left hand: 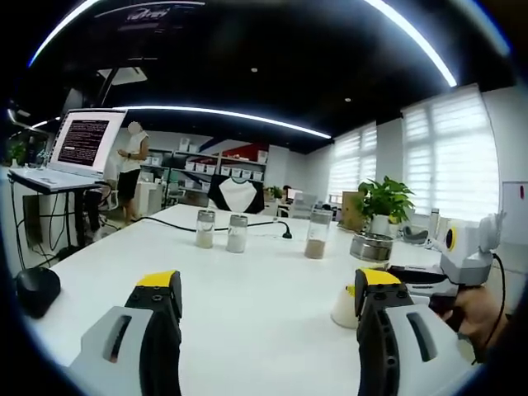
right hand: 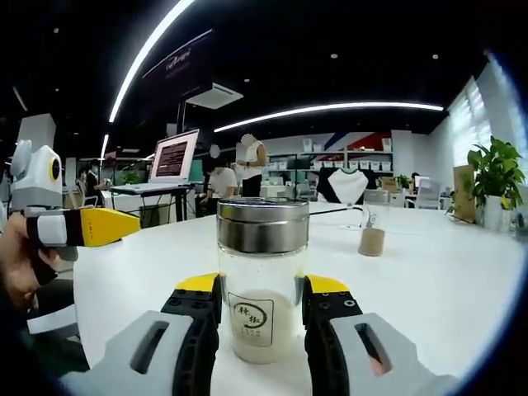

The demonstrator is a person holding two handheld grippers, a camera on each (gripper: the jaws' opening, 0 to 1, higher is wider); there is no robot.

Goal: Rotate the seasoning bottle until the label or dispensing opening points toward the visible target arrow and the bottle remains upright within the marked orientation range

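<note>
Between the right gripper's [right hand: 262, 309] jaws stands the upright seasoning bottle [right hand: 262, 276].

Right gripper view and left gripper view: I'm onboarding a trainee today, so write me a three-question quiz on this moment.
1. True or false: the right gripper has its jaws on either side of a seasoning bottle that stands upright.
2. Which way does that bottle's label face? A) toward the camera B) away from it C) toward the laptop
3. Fill in: the left gripper is ____, its jaws wide apart over the white table.

Key: 1 true; 2 A; 3 open
</note>
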